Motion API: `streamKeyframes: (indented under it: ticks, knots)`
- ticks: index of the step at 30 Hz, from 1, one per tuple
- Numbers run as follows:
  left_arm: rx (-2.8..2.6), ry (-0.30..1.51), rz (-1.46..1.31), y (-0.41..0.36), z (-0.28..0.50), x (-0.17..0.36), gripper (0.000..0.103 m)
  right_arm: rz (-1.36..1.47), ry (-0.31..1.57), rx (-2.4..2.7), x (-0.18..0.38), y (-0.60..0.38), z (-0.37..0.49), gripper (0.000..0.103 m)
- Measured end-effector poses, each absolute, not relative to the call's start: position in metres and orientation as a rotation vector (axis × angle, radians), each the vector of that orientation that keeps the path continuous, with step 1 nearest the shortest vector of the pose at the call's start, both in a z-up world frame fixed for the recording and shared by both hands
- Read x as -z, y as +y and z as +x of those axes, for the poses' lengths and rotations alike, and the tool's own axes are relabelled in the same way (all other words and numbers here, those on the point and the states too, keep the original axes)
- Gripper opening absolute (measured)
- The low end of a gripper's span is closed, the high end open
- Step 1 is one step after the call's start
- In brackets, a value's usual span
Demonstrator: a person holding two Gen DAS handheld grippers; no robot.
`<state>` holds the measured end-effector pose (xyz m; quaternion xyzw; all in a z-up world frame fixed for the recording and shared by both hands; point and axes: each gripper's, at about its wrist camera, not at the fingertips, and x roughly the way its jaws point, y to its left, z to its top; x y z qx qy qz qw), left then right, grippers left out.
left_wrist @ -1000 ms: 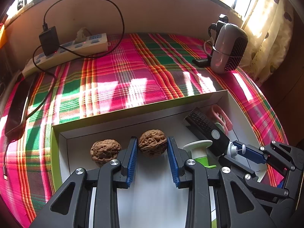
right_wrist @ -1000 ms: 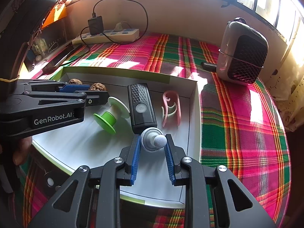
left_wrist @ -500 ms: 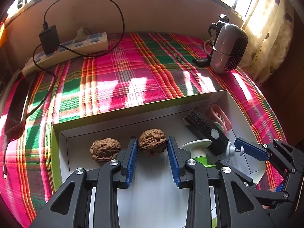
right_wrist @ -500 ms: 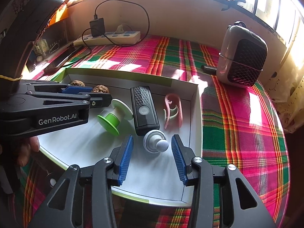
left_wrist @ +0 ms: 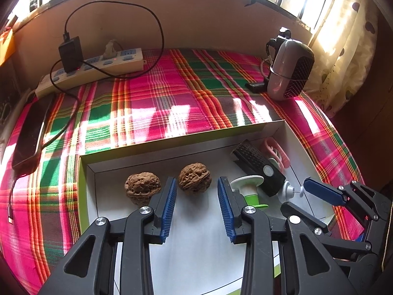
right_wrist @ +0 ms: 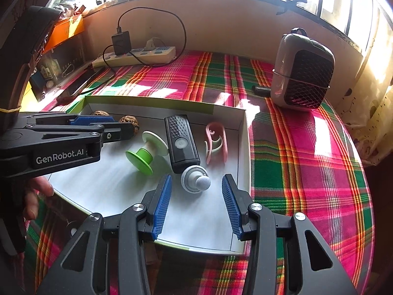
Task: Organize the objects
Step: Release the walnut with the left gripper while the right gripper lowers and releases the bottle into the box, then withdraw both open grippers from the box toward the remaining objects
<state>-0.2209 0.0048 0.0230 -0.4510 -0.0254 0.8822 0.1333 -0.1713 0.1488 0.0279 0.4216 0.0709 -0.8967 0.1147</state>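
Observation:
A white shallow box (right_wrist: pixel 242 132) lies on the plaid cloth. In it are two walnuts (left_wrist: pixel 194 178) (left_wrist: pixel 142 187), a green-and-white spool (right_wrist: pixel 147 152), a black remote-like device (right_wrist: pixel 181 142), a pink clip (right_wrist: pixel 216 142) and a small grey-white knob (right_wrist: pixel 196 182). My right gripper (right_wrist: pixel 196 205) is open, its jaws apart just behind the knob, not touching it. My left gripper (left_wrist: pixel 196 204) is open just behind the right walnut; it also shows in the right wrist view (right_wrist: pixel 98 125).
A small grey heater (right_wrist: pixel 302 73) stands at the back right. A power strip (left_wrist: pixel 93 66) with a black charger and cable lies at the back left. A dark phone (left_wrist: pixel 32 132) lies at the left edge. A wall and window close the back.
My right gripper opened and let go of the grey-white knob, which now rests in the box, then drew back a little. The left gripper stayed open by the walnut.

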Motion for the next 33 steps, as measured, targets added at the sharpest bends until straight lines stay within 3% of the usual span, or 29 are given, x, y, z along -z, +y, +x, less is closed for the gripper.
streamKeyframes:
  ticks: [33]
  knots:
    - [-2.647,-0.196,-1.220,-0.039,-0.123,-0.043,0.033,1.158,0.133,2.679,-0.047,0.155,-0.118,0.044]
